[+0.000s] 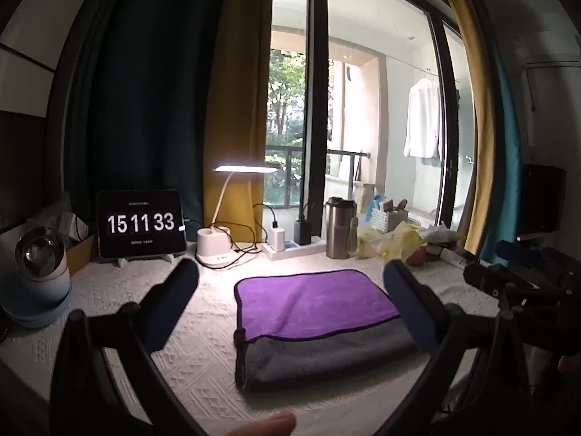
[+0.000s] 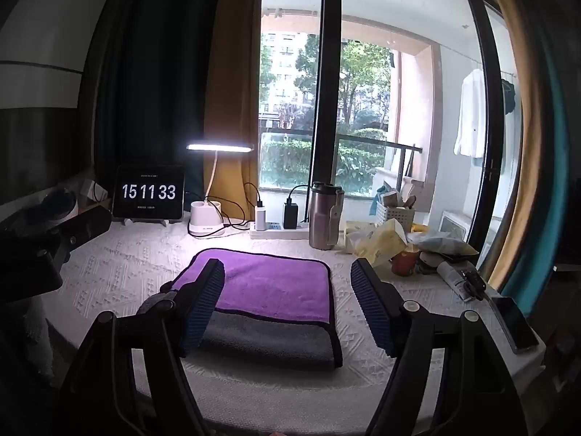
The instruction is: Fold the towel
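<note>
A folded towel, purple on top with a grey layer showing at its near edge, lies flat on the white textured table cover. It also shows in the right wrist view. My left gripper is open and empty, held above the towel's near side. My right gripper is open and empty, with its left finger over the towel's left part. The right gripper's body shows at the right edge of the left wrist view.
At the back stand a tablet clock, a lit desk lamp, a power strip with chargers, a steel tumbler and a pile of bags. A phone lies at the right table edge. A humidifier stands left.
</note>
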{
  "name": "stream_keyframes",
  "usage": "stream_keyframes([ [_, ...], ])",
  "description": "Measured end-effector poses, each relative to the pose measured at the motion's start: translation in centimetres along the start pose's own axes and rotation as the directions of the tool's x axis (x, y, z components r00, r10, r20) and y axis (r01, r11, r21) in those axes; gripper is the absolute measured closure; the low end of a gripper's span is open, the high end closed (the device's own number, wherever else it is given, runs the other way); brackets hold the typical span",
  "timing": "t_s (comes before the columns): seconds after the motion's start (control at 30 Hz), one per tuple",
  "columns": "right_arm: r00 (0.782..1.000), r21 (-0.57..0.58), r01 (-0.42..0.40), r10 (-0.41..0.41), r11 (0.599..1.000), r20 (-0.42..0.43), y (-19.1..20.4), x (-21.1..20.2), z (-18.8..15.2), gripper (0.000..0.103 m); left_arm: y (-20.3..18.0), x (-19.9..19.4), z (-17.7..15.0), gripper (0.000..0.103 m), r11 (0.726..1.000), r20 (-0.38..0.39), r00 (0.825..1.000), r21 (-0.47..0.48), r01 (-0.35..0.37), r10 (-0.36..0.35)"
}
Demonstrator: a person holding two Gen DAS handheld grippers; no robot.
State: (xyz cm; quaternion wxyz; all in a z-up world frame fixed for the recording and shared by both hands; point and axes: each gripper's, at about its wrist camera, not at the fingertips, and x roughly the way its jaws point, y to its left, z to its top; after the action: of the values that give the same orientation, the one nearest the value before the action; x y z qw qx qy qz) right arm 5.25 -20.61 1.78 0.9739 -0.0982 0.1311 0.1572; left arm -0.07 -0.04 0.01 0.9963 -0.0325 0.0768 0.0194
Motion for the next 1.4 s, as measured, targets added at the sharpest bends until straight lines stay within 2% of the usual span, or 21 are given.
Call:
stream_keyframes([
  [0.13, 1.0, 0.001, -0.002, 0.002, 1.0, -0.005, 0.3, 0.1, 0.0, 0.028, -0.7, -1.0, -0.6, 0.0, 1.0, 0.038, 0.999, 0.014, 0.0, -0.001],
  [0.3, 1.0, 0.024, -0.009, 0.009, 1.0, -0.007, 0.2, 0.6, -0.3, 0.028, -0.4, -0.4, -0.2, 0.0, 1.0, 0.0, 1.0, 0.003, 0.013, -0.013],
  [1.4, 1.0, 0.027, -0.017, 0.017, 1.0, -0.02, 0.1, 0.6, -0.7, 0.028, 0.6, -0.3, -0.7, 0.0, 1.0, -0.036, 0.999, -0.02, -0.001, 0.001],
])
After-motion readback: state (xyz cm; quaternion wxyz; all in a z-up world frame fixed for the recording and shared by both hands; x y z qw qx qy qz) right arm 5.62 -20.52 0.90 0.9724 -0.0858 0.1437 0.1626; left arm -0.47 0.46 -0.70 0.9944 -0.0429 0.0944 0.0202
